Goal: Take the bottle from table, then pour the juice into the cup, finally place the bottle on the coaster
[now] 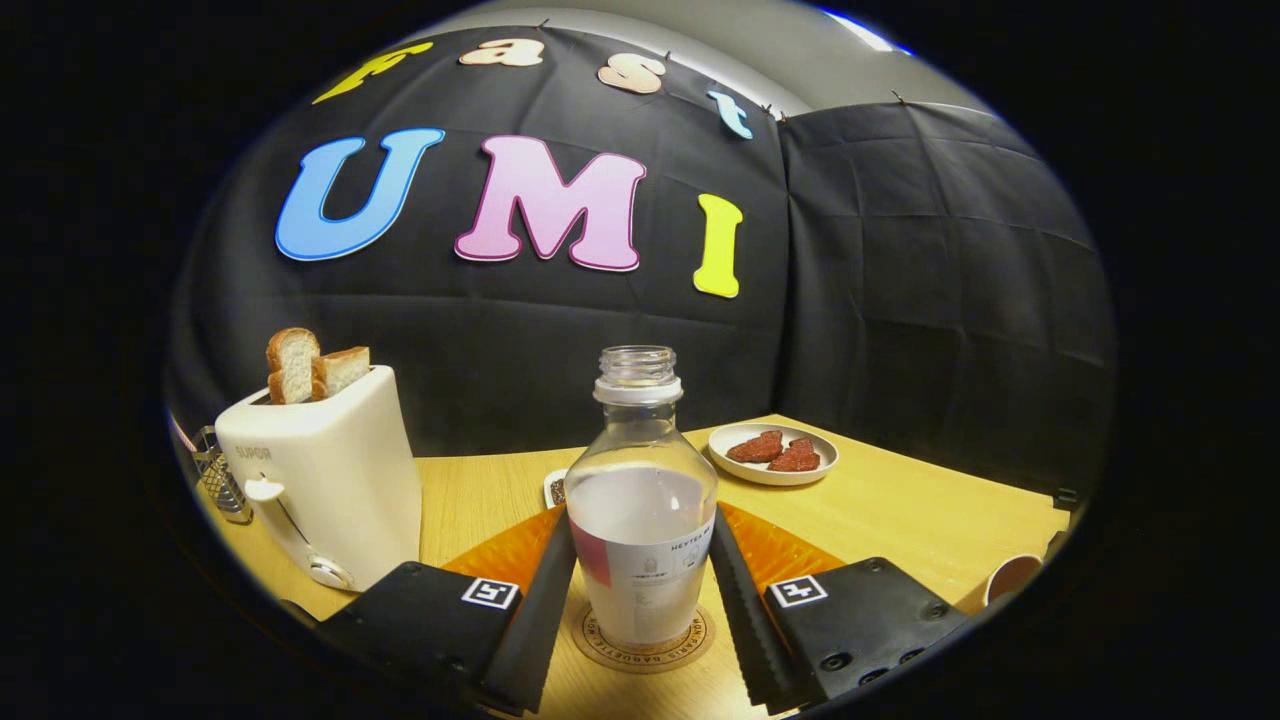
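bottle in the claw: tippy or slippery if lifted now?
The bottle is uncapped and part full, so tilting would likely spill. Its smooth clear wall may slip, though the claw fingers flank its labelled lower body. Standing upright on the coaster, it looks stable.

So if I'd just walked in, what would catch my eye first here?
Probably the clear, uncapped bottle standing on a round coaster, right between the gripper fingers, which flank it closely. Next, the white toaster beside it, with two bread slices sticking up. Beyond the bottle, a small plate holds two reddish pieces.
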Available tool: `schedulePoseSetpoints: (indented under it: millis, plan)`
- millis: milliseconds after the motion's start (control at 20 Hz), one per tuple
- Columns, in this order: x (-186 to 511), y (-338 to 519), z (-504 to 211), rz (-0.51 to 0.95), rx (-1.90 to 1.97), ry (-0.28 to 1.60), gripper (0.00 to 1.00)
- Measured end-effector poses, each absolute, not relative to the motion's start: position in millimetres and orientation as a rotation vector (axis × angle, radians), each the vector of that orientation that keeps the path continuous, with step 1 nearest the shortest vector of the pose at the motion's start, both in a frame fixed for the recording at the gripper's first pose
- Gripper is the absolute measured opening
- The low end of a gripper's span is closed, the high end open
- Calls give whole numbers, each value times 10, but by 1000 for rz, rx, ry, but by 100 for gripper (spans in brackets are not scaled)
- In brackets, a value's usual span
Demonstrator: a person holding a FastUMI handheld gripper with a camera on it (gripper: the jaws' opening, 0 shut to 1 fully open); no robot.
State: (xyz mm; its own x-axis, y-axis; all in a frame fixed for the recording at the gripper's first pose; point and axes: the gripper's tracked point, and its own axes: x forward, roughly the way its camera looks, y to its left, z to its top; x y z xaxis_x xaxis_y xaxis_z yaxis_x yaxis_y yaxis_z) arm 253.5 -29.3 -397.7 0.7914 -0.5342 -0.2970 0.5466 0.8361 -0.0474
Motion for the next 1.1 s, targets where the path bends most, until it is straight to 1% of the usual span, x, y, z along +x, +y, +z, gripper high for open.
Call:
schedulePoseSetpoints:
  millis: [300,450,550,600,800,1100]
  plan:
    - [2504,-292,-3968,-584,39,312,77]
    - [2472,-282,-3994,-582,43,329,80]
    - [2434,-273,-4005,-583,52,340,96]
    - [2412,-261,-3992,-579,58,341,98]
    - [2305,-141,-3971,-551,84,362,98]
    - [2082,68,-3683,-487,68,358,98]
